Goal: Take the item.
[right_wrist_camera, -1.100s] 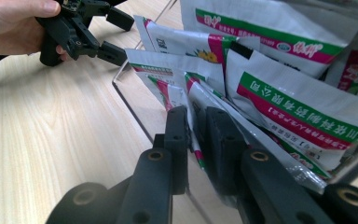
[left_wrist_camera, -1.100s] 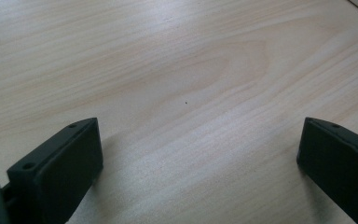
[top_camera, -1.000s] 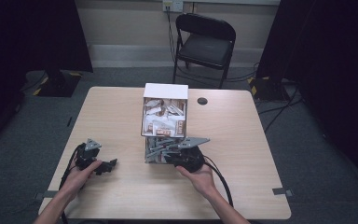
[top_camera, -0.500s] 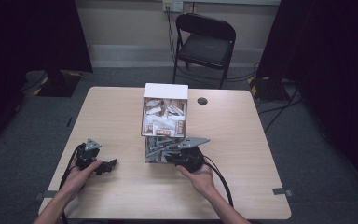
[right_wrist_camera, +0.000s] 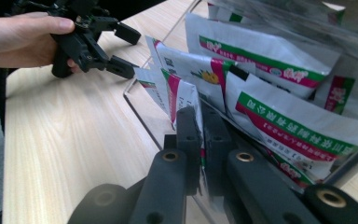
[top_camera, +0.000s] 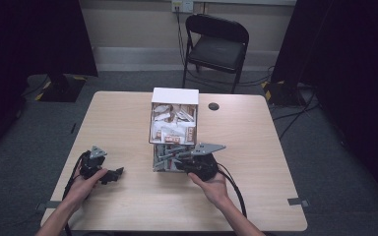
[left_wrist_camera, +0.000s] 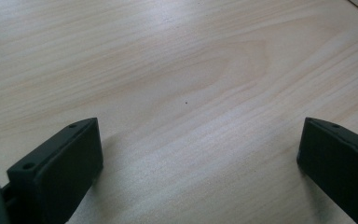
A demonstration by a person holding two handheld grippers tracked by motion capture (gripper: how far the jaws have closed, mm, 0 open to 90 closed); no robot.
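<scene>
A: Where is the right gripper (right_wrist_camera: 200,140)?

B: At the near end of the clear box (top_camera: 165,160), reaching in at about 11 o'clock from the right hand (top_camera: 211,184). Its jaws have just been closing and now pinch 1 white packet (right_wrist_camera: 184,100) with green and red stripes.

A: And that packet?

B: It stands on edge among the other packets (right_wrist_camera: 284,119) inside the clear box, against the near wall.

A: The left gripper (top_camera: 103,169)?

B: It rests low over the table (left_wrist_camera: 177,70) at about 9 o'clock from the clear box, well apart from it, held in the left hand (top_camera: 81,187). Its 2 jaws stand wide with bare wood between them.

A: Anything behind?

B: A white box (top_camera: 174,118) of sachets at 12 o'clock, touching the clear one.
</scene>
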